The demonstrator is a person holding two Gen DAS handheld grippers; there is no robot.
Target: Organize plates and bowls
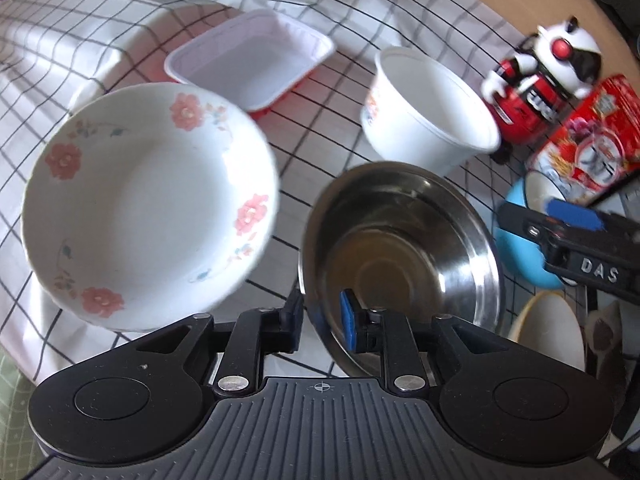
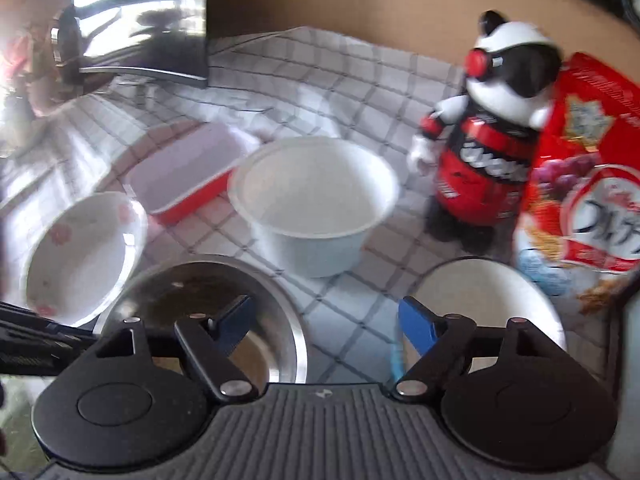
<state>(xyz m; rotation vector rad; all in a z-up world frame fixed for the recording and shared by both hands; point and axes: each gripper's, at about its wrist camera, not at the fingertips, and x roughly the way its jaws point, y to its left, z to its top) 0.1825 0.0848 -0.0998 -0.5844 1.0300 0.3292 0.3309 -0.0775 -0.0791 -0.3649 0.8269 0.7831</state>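
Note:
My left gripper [image 1: 322,312] is shut on the near rim of a steel bowl [image 1: 404,248], which it holds tilted above the checked cloth. A white floral bowl [image 1: 148,200] lies to its left. A white paper bowl [image 1: 432,108] stands behind. My right gripper [image 2: 324,320] is open and empty, hovering between the steel bowl [image 2: 208,292] and a white bowl with a blue outside [image 2: 488,300]. In the left wrist view the right gripper [image 1: 572,220] reaches over that blue bowl [image 1: 520,240].
A red-sided white tray [image 1: 252,60] sits at the back of the checked tablecloth [image 1: 60,60]. A red and black panda figure [image 1: 536,80] and a red cereal bag [image 1: 584,140] stand at the right. A cream bowl [image 1: 548,328] sits at lower right.

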